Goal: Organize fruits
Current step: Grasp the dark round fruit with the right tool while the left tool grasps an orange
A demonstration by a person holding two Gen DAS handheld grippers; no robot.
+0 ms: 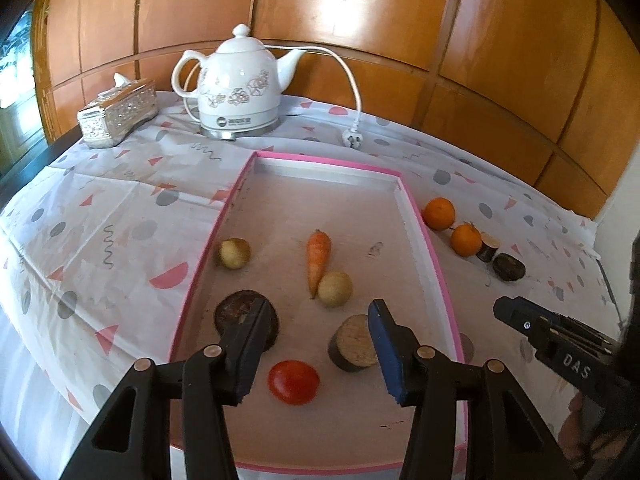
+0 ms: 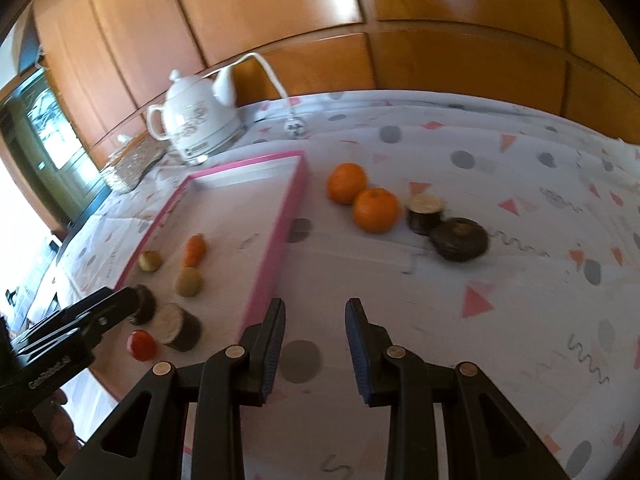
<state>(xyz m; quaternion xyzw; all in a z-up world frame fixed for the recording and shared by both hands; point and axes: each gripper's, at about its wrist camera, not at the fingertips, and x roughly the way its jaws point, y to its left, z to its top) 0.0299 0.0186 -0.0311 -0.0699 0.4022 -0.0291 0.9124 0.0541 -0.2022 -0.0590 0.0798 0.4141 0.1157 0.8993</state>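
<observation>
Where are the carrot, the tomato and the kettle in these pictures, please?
carrot (image 1: 318,258): left wrist view, middle of its body.
tomato (image 1: 293,382): left wrist view, centre of its red skin.
kettle (image 1: 236,84): left wrist view, front of its white belly.

Left black two-finger gripper (image 1: 320,350): jaws spread wide, nothing held. Right black two-finger gripper (image 2: 315,350): jaws likewise parted, empty, angled downward.
</observation>
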